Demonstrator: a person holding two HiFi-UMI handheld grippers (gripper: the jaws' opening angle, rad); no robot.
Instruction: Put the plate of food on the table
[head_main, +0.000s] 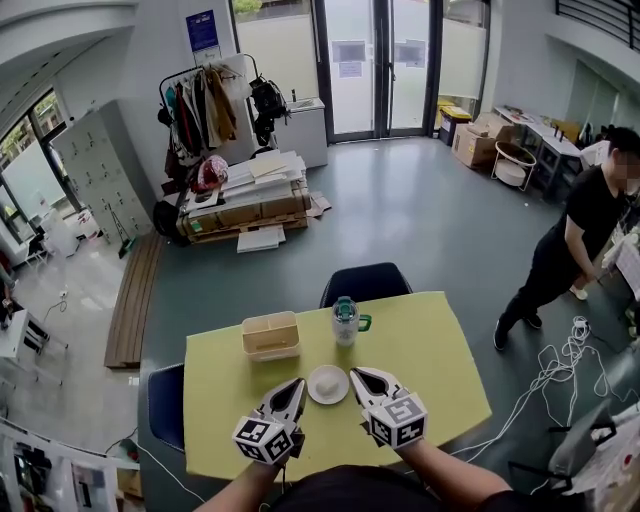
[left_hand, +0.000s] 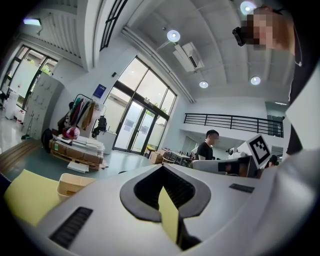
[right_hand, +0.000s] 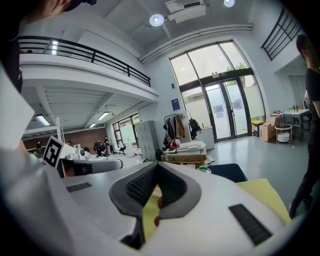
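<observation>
At the near edge of the yellow table, the left gripper and right gripper each have their fingers closed to a thin slit on nothing, as their own views show. Only the head view shows the plate of food, which lies on the table between them. Beyond it stand a beige basket and a green-lidded cup; the far wall's blue notice is too small to read.
</observation>
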